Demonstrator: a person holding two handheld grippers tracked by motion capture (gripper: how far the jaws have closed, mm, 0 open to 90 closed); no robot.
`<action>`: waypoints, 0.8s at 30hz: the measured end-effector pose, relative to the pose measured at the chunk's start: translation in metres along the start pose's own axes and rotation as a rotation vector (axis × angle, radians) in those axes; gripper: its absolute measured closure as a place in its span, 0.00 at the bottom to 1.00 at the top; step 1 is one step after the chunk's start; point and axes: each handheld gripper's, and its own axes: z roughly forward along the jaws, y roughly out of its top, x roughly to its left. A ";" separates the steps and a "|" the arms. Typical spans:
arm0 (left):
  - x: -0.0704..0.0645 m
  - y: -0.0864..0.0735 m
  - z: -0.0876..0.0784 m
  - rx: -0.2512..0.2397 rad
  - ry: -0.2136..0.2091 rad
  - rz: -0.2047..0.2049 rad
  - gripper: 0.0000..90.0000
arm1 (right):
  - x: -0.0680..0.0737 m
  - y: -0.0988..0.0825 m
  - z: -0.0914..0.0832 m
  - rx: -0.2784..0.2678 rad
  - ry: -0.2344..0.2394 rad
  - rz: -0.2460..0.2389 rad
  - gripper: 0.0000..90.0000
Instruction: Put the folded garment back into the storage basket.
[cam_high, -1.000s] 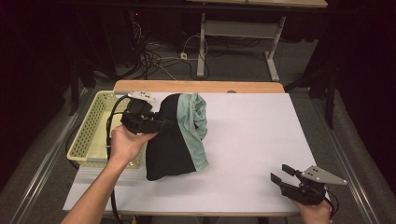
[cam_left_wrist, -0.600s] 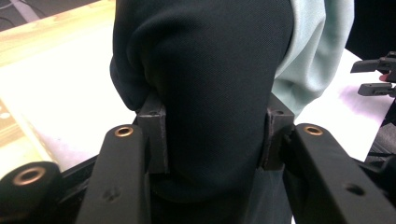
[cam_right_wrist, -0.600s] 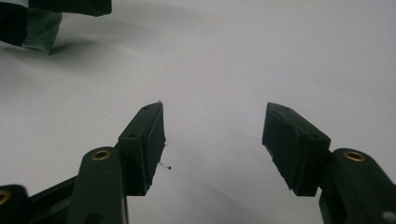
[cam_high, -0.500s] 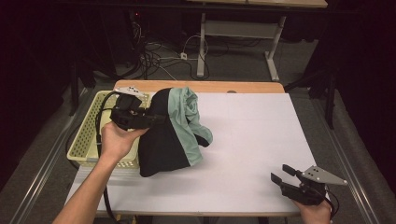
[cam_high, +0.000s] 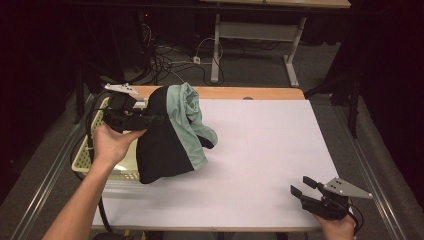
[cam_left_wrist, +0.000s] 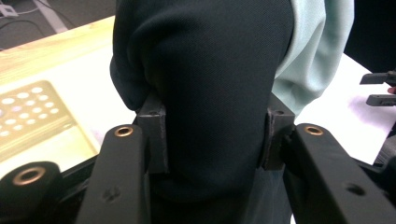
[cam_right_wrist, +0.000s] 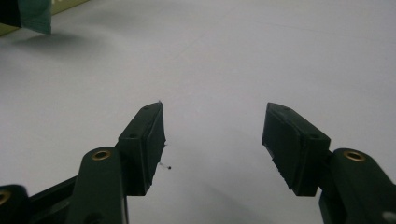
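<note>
High view: the left hand-held gripper (cam_high: 150, 120) is clamped on a bunched black-and-mint garment (cam_high: 172, 135), which hangs over the tabletop (cam_high: 260, 150) just beside the basket (cam_high: 95, 150). The right hand-held gripper (cam_high: 300, 189), well apart from the basket, rests with jaws apart and empty. Left gripper view: pads (cam_left_wrist: 154, 133) pinch a thick black fold (cam_left_wrist: 210, 93); lifting slowly should keep it from slipping. The garment's shape is unclear. Right gripper view: bare tabletop (cam_right_wrist: 224, 56) beyond the jaws.

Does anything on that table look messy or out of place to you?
Only the garment: a black and mint-green piece, bunched rather than flat, clamped in the left hand-held gripper and hanging partly over the yellow basket. The right hand-held gripper is open over bare white table. Nothing looks spilled or damaged.
</note>
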 end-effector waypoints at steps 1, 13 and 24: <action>0.002 0.000 -0.002 -0.002 0.004 -0.003 0.61 | 0.000 0.000 0.000 0.000 0.000 0.000 0.44; 0.028 0.001 -0.029 -0.040 0.063 -0.058 0.60 | 0.000 0.000 0.000 0.001 -0.003 0.002 0.44; 0.055 -0.007 -0.043 -0.045 0.127 -0.093 0.60 | -0.001 0.000 0.000 0.000 -0.006 0.008 0.44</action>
